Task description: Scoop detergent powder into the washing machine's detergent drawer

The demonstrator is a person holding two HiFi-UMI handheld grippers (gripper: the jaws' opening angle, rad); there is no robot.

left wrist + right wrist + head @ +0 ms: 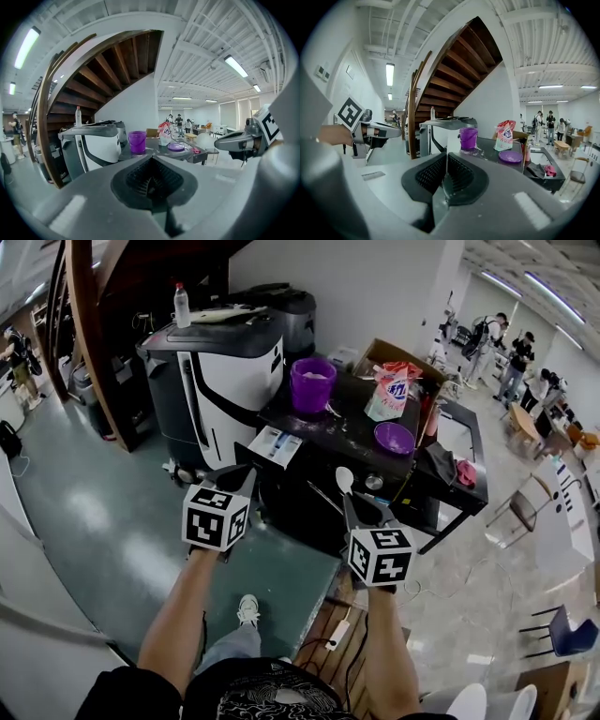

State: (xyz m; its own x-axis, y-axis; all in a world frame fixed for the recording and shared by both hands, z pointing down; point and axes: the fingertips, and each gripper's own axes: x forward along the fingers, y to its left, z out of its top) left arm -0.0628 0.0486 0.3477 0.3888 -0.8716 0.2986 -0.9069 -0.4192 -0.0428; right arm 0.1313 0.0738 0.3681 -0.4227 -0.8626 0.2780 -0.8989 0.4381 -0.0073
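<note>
A black-topped washing machine stands ahead, and a white and blue drawer sticks out at its front left. On its top are a purple bucket, a detergent bag and a purple bowl. My right gripper is shut on the handle of a white spoon, whose bowl points up, short of the machine's front. In the right gripper view the spoon rises from the closed jaws. My left gripper is shut and empty, held near the drawer.
A large black and white machine with a bottle on top stands left of the washer. A wooden staircase rises at the far left. Cables lie on the floor by my feet. People stand at the far right.
</note>
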